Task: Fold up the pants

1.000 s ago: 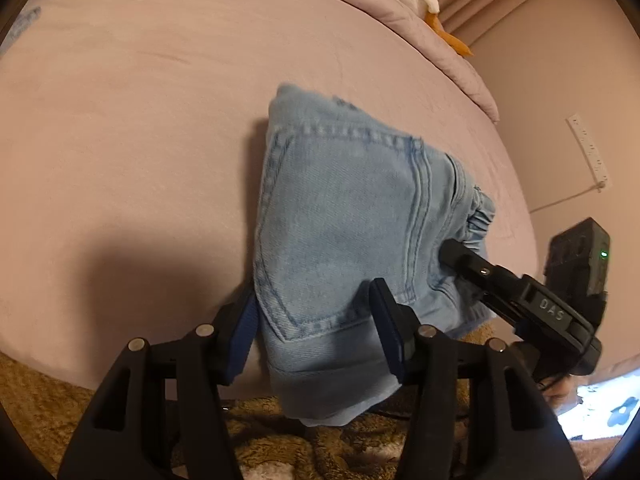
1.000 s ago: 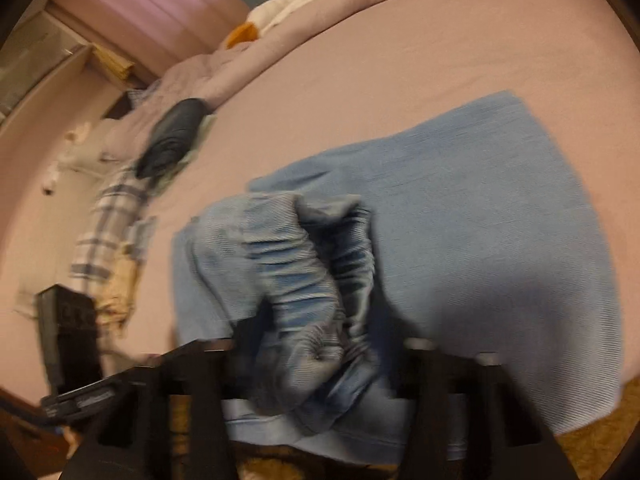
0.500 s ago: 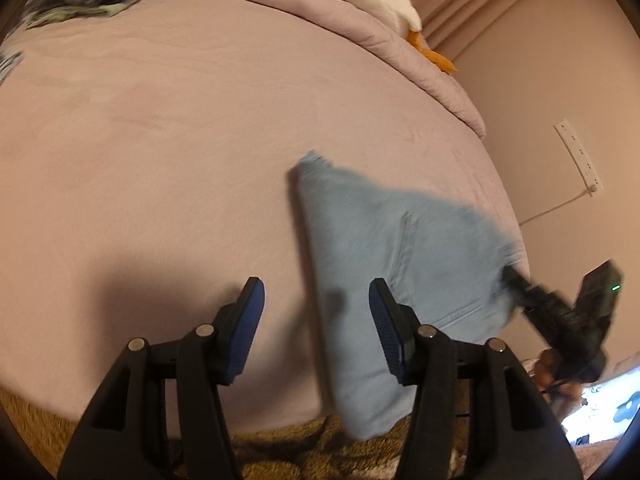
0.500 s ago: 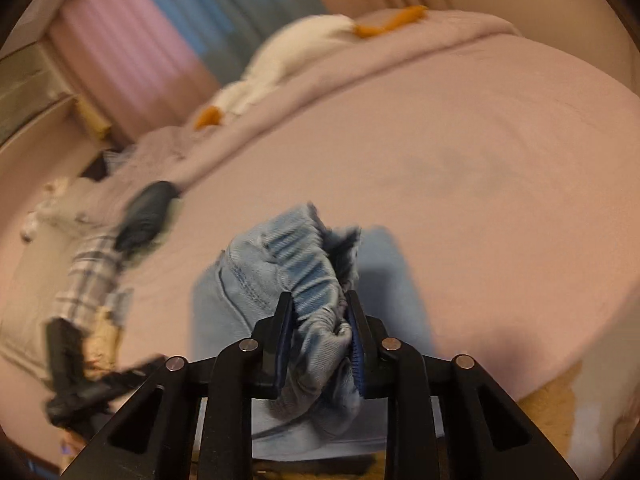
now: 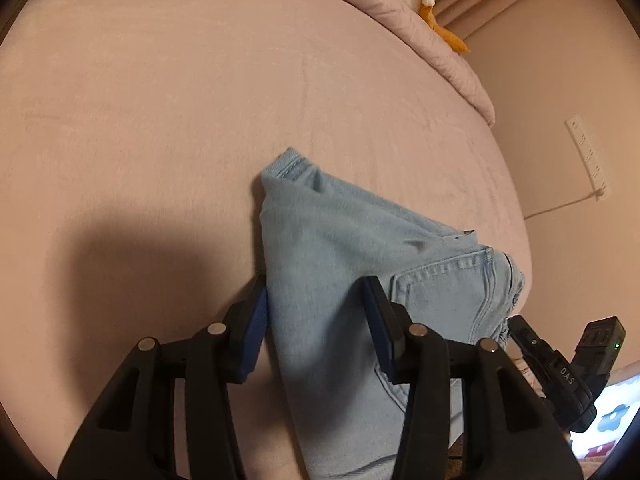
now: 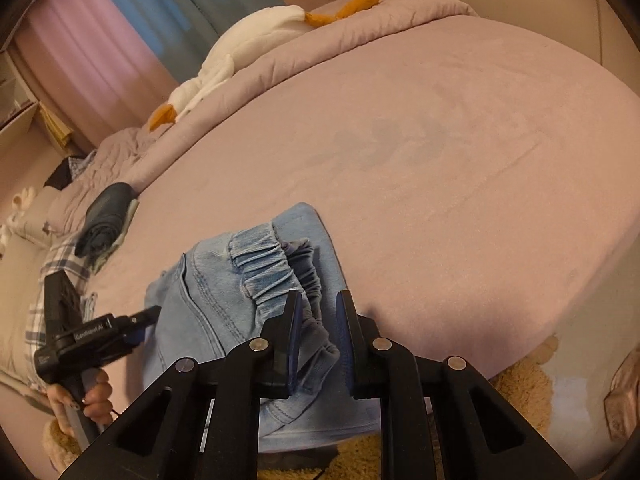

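Light blue jeans (image 5: 340, 248) lie folded near the front edge of the pink bed (image 5: 200, 100). My left gripper (image 5: 318, 320) straddles the jeans' left fold; its jaws are closing with denim between them, and the pads do not visibly squeeze it. In the right wrist view, the gathered elastic waistband (image 6: 272, 264) of the jeans (image 6: 216, 288) runs up between the pads of my right gripper (image 6: 318, 328). Those jaws are closing and pinch the bunched band. The left gripper (image 6: 150, 314) reaches the jeans from the left, held by a hand (image 6: 88, 396).
A white plush goose (image 6: 248, 40) with orange feet lies on the rolled quilt at the bed's far side. A dark folded garment (image 6: 106, 216) and plaid cloth (image 6: 60, 264) sit at the left. A tan shaggy rug (image 6: 516, 384) lies below the bed edge. A power strip (image 5: 586, 156) hangs on the wall.
The left gripper, clear of the jeans half a second ago, now has the denim between its fingers again. The right gripper has narrowed onto the waistband and tipped upward.
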The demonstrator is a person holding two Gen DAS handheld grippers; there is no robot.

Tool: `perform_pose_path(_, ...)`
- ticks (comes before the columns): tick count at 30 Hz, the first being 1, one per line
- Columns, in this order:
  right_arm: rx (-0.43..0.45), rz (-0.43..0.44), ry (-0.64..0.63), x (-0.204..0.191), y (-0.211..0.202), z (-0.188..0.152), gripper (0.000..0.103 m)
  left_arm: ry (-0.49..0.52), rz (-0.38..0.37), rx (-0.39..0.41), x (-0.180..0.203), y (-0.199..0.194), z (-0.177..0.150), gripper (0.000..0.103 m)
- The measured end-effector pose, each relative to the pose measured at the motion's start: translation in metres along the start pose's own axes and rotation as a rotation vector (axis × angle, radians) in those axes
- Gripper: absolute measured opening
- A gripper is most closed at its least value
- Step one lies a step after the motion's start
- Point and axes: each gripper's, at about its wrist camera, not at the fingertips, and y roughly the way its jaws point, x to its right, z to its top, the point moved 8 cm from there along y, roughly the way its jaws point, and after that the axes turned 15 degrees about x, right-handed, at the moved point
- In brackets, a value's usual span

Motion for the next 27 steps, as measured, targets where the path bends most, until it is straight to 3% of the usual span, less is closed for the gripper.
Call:
perform_pose_path(8, -0.023, 0.009, 0.006, 0.003, 0.004, -0.007, 0.019, 0.049, -0.001, 0.0, 0.01, -0.018, -0.025, 0.044)
perform_pose_path(15, -0.038, 0.011, 0.014, 0.005, 0.003, -0.009, 0.021, 0.026, -0.079, -0.034, 0.015, -0.031, -0.052, 0.045)
perform_pose_path(17, -0.043, 0.009, 0.007, 0.004, 0.003, -0.009, 0.023, 0.035, -0.078, -0.041, 0.017, -0.036, -0.059, 0.045)
perform_pose_path(22, -0.075, 0.049, 0.001, -0.002, 0.003, -0.017, 0.041, 0.053, -0.07, -0.046, 0.024, -0.034, -0.066, 0.045)
perform_pose_path(27, -0.093, 0.023, -0.041, -0.006, 0.008, -0.021, 0.046, 0.045, -0.069, -0.048, 0.026, -0.039, -0.076, 0.045)
